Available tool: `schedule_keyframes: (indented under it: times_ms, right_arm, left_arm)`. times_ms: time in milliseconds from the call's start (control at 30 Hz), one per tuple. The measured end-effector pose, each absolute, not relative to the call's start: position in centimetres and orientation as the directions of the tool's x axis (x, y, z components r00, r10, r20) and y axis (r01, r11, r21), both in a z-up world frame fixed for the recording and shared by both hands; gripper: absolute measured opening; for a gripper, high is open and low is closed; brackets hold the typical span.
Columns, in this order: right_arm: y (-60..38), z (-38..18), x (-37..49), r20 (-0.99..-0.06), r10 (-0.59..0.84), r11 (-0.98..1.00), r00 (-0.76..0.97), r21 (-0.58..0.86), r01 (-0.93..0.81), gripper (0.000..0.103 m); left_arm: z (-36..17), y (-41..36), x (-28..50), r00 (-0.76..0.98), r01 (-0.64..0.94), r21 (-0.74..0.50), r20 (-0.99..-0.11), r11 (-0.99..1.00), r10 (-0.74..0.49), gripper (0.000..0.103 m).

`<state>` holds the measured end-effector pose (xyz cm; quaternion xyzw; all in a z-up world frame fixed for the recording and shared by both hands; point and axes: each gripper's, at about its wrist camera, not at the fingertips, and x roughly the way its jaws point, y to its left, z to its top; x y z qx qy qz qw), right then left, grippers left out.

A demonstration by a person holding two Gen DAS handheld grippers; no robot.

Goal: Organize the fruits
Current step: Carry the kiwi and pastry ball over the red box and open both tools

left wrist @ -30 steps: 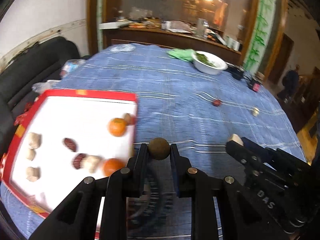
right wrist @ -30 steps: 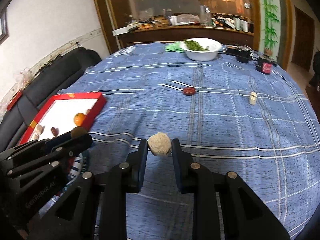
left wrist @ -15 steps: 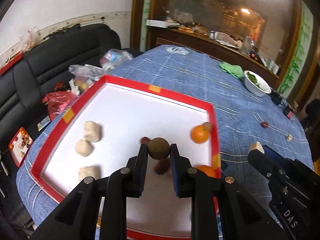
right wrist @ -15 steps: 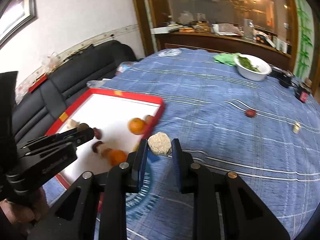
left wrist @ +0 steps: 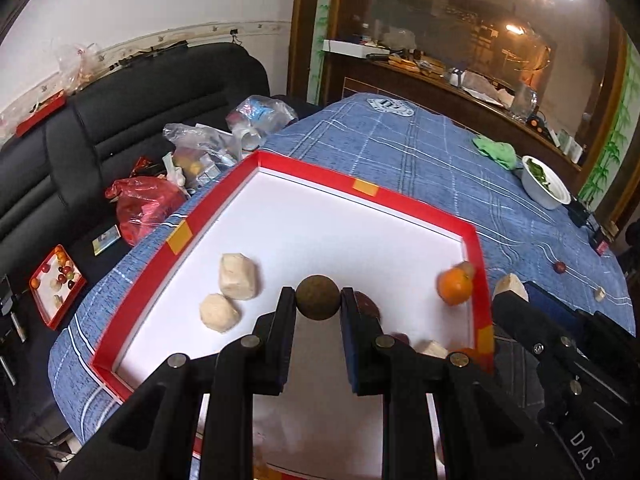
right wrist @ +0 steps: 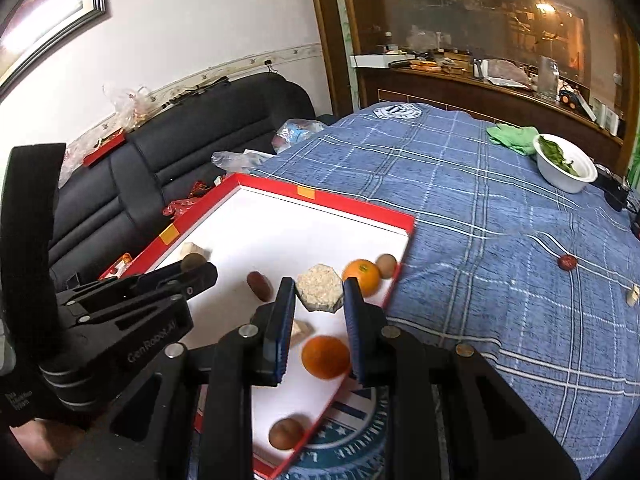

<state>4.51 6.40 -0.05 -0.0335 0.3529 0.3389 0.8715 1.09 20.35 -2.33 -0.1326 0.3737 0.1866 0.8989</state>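
A round table draped in a blue checked cloth (right wrist: 460, 208) was seen beside a black sofa (left wrist: 132, 108), and on the cloth's near edge a red-rimmed tray with a white floor (left wrist: 320, 236) was laid. Above that tray the left gripper (left wrist: 318, 300) was held, clenched on a round brown fruit (left wrist: 318, 298), while the right gripper (right wrist: 319, 292) was clamped on a pale, hexagonal grainy piece (right wrist: 319, 287) over the tray's right side. A white bowl of greens (right wrist: 566, 168) was placed far across the table. Within the tray were found two oranges (right wrist: 361, 276) (right wrist: 325, 357), two pale lumps (left wrist: 237, 276) (left wrist: 220, 313) lying near each other, a dark red date (right wrist: 259, 285) and a brown fruit (right wrist: 285, 433) near the front rim (slightly blurred). Out on the cloth, well apart from the tray, another red date (right wrist: 567, 262) was left.
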Motion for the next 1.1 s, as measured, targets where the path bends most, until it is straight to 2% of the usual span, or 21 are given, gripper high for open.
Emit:
schedule_keyframes:
  times_ms: [733,1100]
  right_arm:
    - [12.3,-2.0,7.7,-0.683,0.560,0.741,0.469,0.159,-0.652,0.027]
    - [12.2,-3.3,10.1,-0.711,0.525,0.777,0.467,0.177,-0.604,0.027]
  left_arm:
    - [-2.8,22.5,4.0,0.614,-0.463,-0.037,-0.734,0.885,0.290,0.021]
    - [-4.2,22.4,6.6,0.581,-0.439,-0.001,-0.763,0.898,0.283,0.021]
